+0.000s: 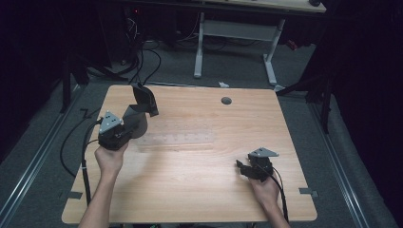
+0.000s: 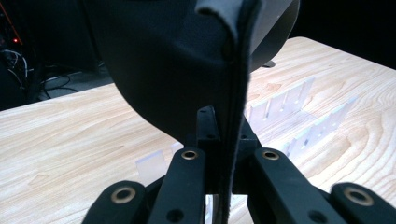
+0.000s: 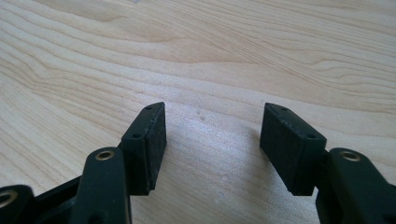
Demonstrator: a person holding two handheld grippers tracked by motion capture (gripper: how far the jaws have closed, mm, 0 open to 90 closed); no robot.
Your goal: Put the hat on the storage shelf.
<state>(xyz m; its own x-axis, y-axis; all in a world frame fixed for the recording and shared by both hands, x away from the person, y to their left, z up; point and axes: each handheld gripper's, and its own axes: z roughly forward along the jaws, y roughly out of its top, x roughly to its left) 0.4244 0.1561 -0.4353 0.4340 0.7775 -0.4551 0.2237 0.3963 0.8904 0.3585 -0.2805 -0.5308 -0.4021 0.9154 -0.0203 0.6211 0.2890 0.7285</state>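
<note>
Dark fabric piece point(image 1: 142, 107) is already lifted, clamped in your left fingers point(image 2: 205, 135), over the clear rack point(image 1: 178, 139); placing remains, your right fingers point(image 3: 154, 144) apart on the counter point(image 1: 214, 190).

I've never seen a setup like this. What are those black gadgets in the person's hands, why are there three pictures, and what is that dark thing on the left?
A person sits at a wooden table and holds a hand tool in each hand, each ending in a two-jaw gripper. One picture looks down from above the table. The other two come from small cameras riding on the tools, looking along their black jaws.

The left gripper is shut on the edge of a dark, flexible, curved piece, perhaps fabric or rubber, and holds it up above the table. The right gripper rests low over the bare wood, jaws apart, holding nothing.

On the table lies a clear plastic rack with slotted walls, close under the held piece.
</note>
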